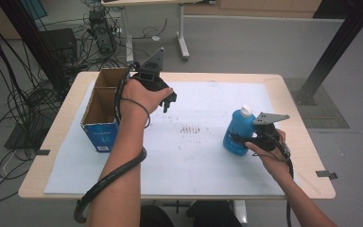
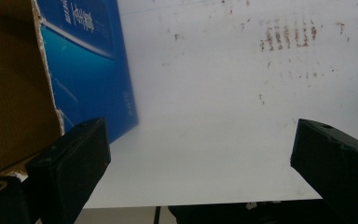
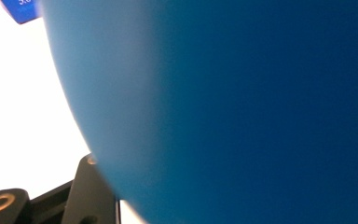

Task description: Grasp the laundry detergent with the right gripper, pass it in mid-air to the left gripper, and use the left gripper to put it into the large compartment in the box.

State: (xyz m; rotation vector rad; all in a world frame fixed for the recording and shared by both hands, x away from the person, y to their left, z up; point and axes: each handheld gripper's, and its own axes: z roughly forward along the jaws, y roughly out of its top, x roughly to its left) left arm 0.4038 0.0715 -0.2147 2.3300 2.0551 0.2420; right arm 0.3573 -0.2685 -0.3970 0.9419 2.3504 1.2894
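A blue bottle (image 1: 237,126) with a white cap stands upright at the right of the white sheet (image 1: 203,161). My right gripper (image 1: 240,140) is shut on its lower body from the right side. In the right gripper view the bottle (image 3: 237,112) looms very close, and a black jaw peeks out at the bottom left. Beside the right wall of an open cardboard box (image 1: 102,109) with blue sides, my left gripper (image 1: 168,101) hangs over the sheet. Its jaws stand wide apart with nothing between them. The left gripper (image 2: 200,154) looks down on the bare sheet, with the box (image 2: 86,65) at its left.
Reddish-brown stains (image 1: 190,129) mark the middle of the sheet, which covers most of a wooden table (image 1: 293,99). Cables (image 1: 23,104) and a black post stand off the table's left edge. A second table's legs (image 1: 183,45) rise behind.
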